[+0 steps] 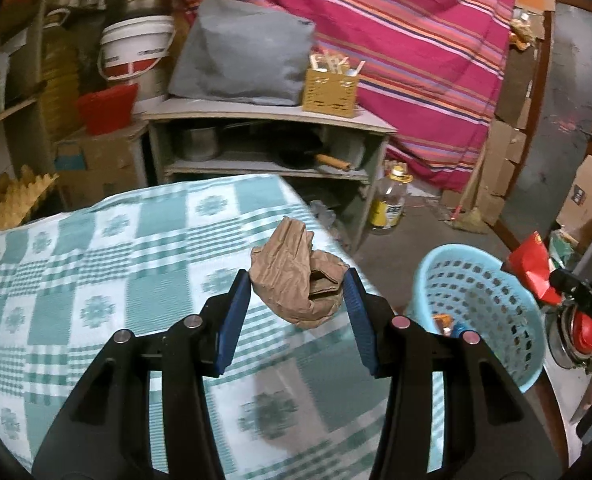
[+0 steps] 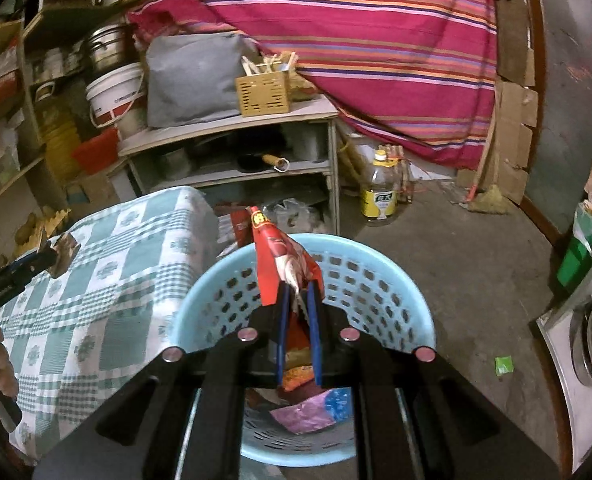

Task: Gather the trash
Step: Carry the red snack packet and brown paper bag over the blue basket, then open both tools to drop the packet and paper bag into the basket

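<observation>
Over the checked cloth (image 1: pixel 96 280) — a crumpled, creased brown paper bag (image 1: pixel 296 280).

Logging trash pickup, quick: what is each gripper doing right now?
Left gripper: shut on the brown paper bag.
Right gripper: shut on the red wrapper, above the blue basket.

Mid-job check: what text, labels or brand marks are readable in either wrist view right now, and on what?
Nothing reads cleanly.
Red snack wrapper in the right gripper: yellow characters at its top, too blurred to read.
Oil bottle: yellow label with a green mark, unreadable.
White bucket: a line of small print, too small.
Cardboard box: dark printed patch, illegible.
Crumpled brown paper in the left gripper: no print.
</observation>
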A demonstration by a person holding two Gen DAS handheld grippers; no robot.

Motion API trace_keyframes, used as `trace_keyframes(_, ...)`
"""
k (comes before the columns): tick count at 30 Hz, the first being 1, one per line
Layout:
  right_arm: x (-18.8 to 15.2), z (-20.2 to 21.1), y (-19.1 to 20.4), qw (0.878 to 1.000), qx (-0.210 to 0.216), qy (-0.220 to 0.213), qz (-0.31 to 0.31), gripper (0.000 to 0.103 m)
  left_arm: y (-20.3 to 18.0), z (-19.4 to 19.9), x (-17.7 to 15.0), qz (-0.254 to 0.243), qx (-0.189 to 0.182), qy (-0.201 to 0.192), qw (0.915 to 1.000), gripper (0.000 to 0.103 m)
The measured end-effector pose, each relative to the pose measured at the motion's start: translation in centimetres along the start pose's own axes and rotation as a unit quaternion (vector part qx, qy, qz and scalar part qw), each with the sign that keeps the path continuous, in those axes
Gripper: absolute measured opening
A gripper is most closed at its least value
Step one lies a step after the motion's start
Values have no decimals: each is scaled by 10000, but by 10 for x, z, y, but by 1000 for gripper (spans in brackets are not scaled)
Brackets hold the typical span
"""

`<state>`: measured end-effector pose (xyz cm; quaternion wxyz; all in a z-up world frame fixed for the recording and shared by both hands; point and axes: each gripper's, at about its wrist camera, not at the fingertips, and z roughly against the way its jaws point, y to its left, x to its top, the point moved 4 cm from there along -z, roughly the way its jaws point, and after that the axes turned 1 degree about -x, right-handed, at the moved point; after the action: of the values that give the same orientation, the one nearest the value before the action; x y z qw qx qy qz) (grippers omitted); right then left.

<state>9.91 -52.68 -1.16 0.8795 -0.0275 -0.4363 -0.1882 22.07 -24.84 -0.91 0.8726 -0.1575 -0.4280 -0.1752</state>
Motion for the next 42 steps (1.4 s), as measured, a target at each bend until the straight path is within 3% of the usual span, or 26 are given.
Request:
trace_keyframes(5, -2, -3, -18, 9999, -60, 26, -147, 10, -38, -15, 6, -169, -198, 56, 9996, 47)
trace_keyframes(11, -1, -3, -41, 9993, -73, 18, -364, 10, -100, -26, 5, -761, -414, 11, 9962, 47)
trace_keyframes(20, -2, -17, -40, 9986, 39, 97, -517, 10, -146, -49, -10, -966, -766, 168, 9922, 47)
trace_keyframes(31, -3, -21, -47, 9975, 25, 140, -691, 10, -162, -78, -25, -993, -887, 426, 9902, 51)
trace_keyframes(33, -3, -22, -48, 9976, 25, 145, -681, 10, -163, -78, -23, -962, -882, 412, 9906, 61)
trace_keyframes(42, -3, -27, -40, 9982, 46, 230, -547, 14, -119, -58, -5, -549, -489, 118, 9972, 84)
